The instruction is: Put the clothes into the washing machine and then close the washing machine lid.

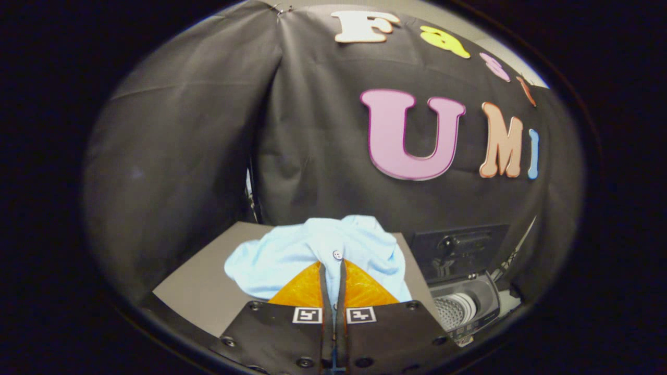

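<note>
A pale blue cotton shirt (312, 255), soft and crumpled into rounded folds, is bunched up at the tips of the gripper's fingers and hangs above the table. A small white four-hole button (337, 254) on its placket sits just ahead of the fingertips. To the left and below it lies a flat grey-beige tabletop (200, 297), smooth and matte, with a straight near edge and a far corner that meets the booth's wall.

The hand-held gripper (332, 271) is closed on the shirt: its two fingers (305, 289) stand almost together, only a thin slit between them, and a pinch of the blue cloth is caught in that slit. Each finger carries a small square black-and-white marker tag (307, 315) near its base; the pattern is a code, not readable writing.

To the right of the shirt and the table, lower down, stands a small top-loading washing machine (469, 307) in dark grey plastic. Its flat rectangular lid (458, 250) is raised upright at the far side, with moulded ribs on its inner face. The round perforated metal drum (453, 310) shows through the open top. The shirt is left of the machine and not inside the drum. Any print on the machine's near panel is too small to read.
</note>
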